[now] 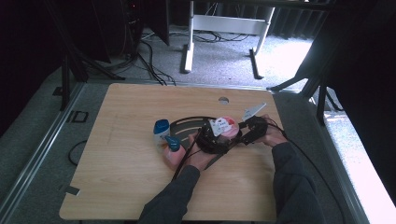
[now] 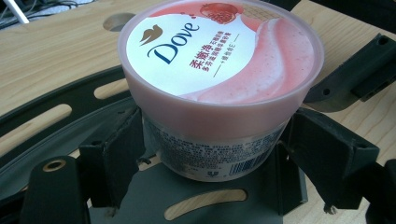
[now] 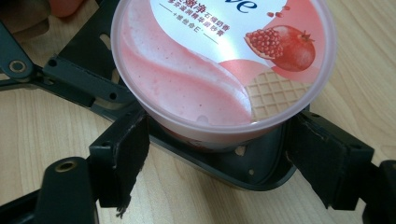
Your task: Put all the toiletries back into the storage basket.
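Observation:
A pink Dove jar (image 1: 227, 126) with a pomegranate lid stands on a black slotted plate (image 1: 184, 123) at the table's middle. My left gripper (image 1: 215, 141) comes at it from the near left. Its two pads (image 2: 122, 149) lie against the jar's lower wall (image 2: 210, 156) on both sides. From the right comes my right gripper (image 1: 246, 132). In the right gripper view its pads (image 3: 125, 156) flank the jar (image 3: 187, 88) just under the lid's rim and touch it. One finger of the right gripper (image 2: 352, 74) shows beyond the jar in the left gripper view.
A white bottle with a blue cap (image 1: 161, 131) and a pink bottle with a blue cap (image 1: 173, 151) stand just left of the plate, by the person's left hand. The wooden table (image 1: 116, 177) has a round hole (image 1: 223, 100) near its far edge. Cables trail toward the person.

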Demonstrator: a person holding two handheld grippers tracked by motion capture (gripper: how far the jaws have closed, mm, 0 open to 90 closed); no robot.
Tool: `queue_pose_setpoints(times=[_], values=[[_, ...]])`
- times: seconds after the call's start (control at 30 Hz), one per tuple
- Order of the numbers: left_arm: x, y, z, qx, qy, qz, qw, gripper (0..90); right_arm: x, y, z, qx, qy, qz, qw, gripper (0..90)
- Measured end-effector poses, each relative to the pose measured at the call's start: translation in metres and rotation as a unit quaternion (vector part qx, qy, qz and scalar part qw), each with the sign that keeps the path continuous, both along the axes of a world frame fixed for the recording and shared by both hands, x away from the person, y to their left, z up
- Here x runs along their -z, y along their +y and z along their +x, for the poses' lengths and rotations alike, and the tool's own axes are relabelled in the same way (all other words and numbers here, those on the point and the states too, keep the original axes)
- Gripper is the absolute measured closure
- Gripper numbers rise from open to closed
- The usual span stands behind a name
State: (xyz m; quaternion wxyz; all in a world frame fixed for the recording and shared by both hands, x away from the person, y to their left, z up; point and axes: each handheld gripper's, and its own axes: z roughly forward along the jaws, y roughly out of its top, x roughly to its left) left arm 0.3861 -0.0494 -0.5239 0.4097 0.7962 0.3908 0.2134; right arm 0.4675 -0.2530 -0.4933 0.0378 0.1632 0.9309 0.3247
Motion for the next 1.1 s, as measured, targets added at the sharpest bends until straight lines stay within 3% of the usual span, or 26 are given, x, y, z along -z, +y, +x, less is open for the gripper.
queue_pose_setpoints(times=[0.53,0.8,1.1], values=[[0.012,-0.005,0.001,-0.001,0.004,0.004,1.0,20.0,0.01,0.0,-0.001,0.01,-0.002,-0.019,0.9998,21.7],[0.015,-0.003,0.002,-0.005,0.009,-0.01,0.9999,20.1,0.011,0.001,-0.001,0.014,-0.003,-0.021,0.9997,21.9],[0.017,-0.001,0.001,-0.01,0.008,-0.012,0.9998,22.0,0.011,0.001,-0.004,0.024,-0.008,-0.025,0.9994,27.7]])
